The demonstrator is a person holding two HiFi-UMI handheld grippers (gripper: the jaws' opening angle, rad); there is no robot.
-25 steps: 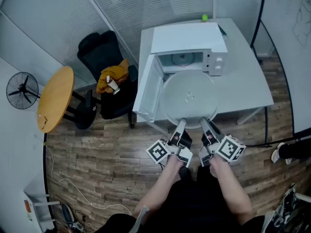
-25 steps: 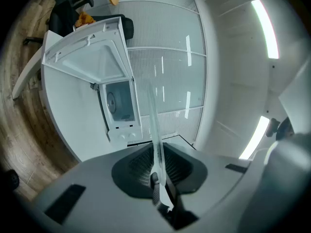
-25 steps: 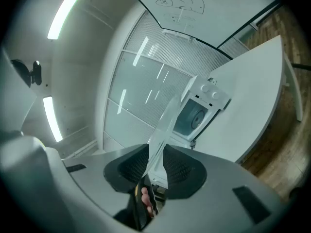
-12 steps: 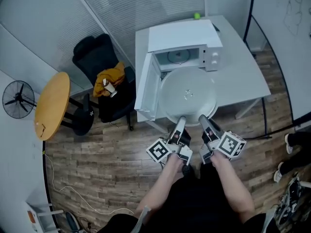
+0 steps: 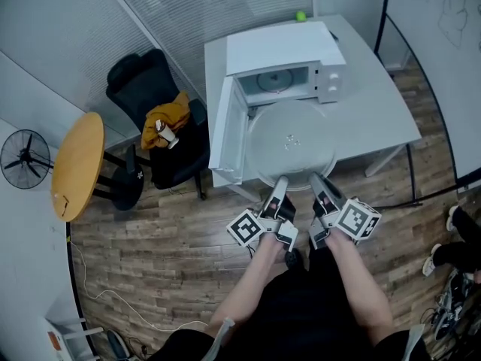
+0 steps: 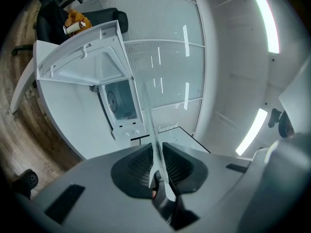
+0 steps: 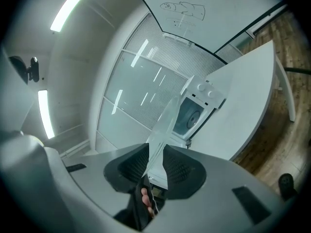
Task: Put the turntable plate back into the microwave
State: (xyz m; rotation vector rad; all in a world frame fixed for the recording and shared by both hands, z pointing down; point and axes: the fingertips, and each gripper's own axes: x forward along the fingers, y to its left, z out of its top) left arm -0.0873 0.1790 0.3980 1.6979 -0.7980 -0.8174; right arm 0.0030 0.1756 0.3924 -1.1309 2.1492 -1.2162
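The clear glass turntable plate (image 5: 291,145) is held level over the white table (image 5: 383,111), just in front of the open microwave (image 5: 289,51). My left gripper (image 5: 279,180) is shut on the plate's near rim left of centre. My right gripper (image 5: 316,177) grips the rim right of centre, and its jaws are closing on the glass. In the left gripper view the plate (image 6: 148,115) runs edge-on out of the left gripper (image 6: 158,161) towards the microwave (image 6: 119,101). The right gripper view shows the plate (image 7: 165,125) between the right gripper's (image 7: 155,161) pads, with the microwave (image 7: 194,113) beyond.
The microwave door (image 5: 225,130) hangs open to the left of the plate. A black chair (image 5: 161,126) with an orange bundle stands left of the table, near a round wooden table (image 5: 75,164) and a fan (image 5: 26,156). A green ball (image 5: 301,16) lies behind the microwave.
The head view has shifted slightly. Both grippers keep their hold on the plate, which has stayed in front of the open microwave with hardly any movement.
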